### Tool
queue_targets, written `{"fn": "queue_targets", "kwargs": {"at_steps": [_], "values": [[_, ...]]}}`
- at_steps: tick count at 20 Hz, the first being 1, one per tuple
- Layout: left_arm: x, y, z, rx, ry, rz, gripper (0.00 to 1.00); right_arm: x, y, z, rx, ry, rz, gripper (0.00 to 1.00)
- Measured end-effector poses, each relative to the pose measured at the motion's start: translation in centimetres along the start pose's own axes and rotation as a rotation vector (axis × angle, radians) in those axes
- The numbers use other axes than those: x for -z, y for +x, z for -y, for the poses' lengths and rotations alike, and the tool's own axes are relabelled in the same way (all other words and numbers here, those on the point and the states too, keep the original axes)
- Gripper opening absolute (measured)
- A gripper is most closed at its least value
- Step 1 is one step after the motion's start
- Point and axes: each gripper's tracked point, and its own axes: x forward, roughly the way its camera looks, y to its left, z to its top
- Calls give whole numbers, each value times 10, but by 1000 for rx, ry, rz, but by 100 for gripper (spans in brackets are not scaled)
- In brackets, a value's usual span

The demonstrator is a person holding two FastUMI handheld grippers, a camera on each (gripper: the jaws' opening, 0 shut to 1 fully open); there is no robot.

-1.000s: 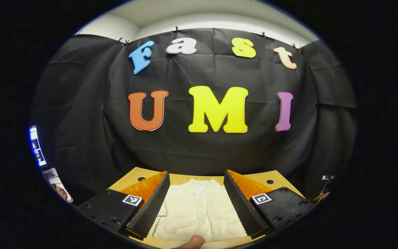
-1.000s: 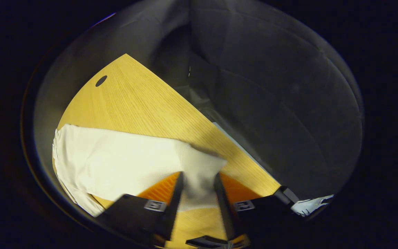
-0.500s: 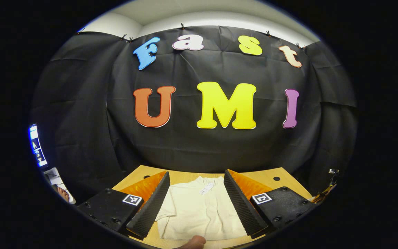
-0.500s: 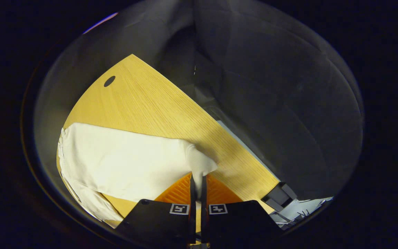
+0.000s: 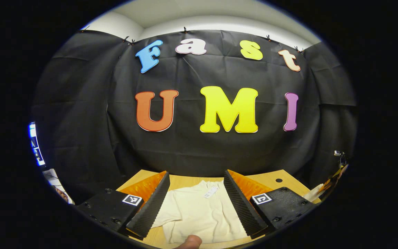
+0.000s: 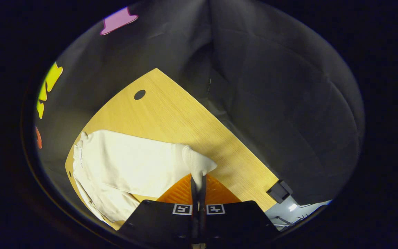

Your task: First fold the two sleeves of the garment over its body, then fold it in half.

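Lying on the wooden table (image 6: 171, 103) before the black cloth wall (image 5: 199, 148), the cream garment (image 5: 199, 214) spreads flat; right gripper (image 6: 198, 181) pinches its sleeve cuff (image 6: 197, 164); left gripper (image 5: 195, 204) hovers, jaws wide, empty.

Recording booth: black cloth wall (image 5: 199, 152), bare wooden table (image 6: 171, 110), monitor edge (image 5: 33, 145) at side.

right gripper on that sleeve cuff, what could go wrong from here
1. The right gripper is shut on only the ribbed tip of the sleeve cuff; so small a bite may slip out during the fold.
2. The left gripper hangs open above the cream garment, pinning nothing, so pulling the sleeve could drag the whole garment across the wooden table.
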Motion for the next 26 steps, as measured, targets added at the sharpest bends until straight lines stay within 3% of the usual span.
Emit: {"fn": "queue_targets", "kwargs": {"at_steps": [5,11,16,26], "values": [[10,1,-23,27,-13,4,99,-21,-33,-90,-83,-25,16,0],[33,4,-67,-7,-8,-43,99,-13,-60,-221,-177,-135,34,0],[42,3,-101,-43,-38,-46,99,25,-68,-334,-280,-216,18,0],[72,6,-140,-52,-51,-80,99,128,-65,-507,-434,-371,-58,0]]}}
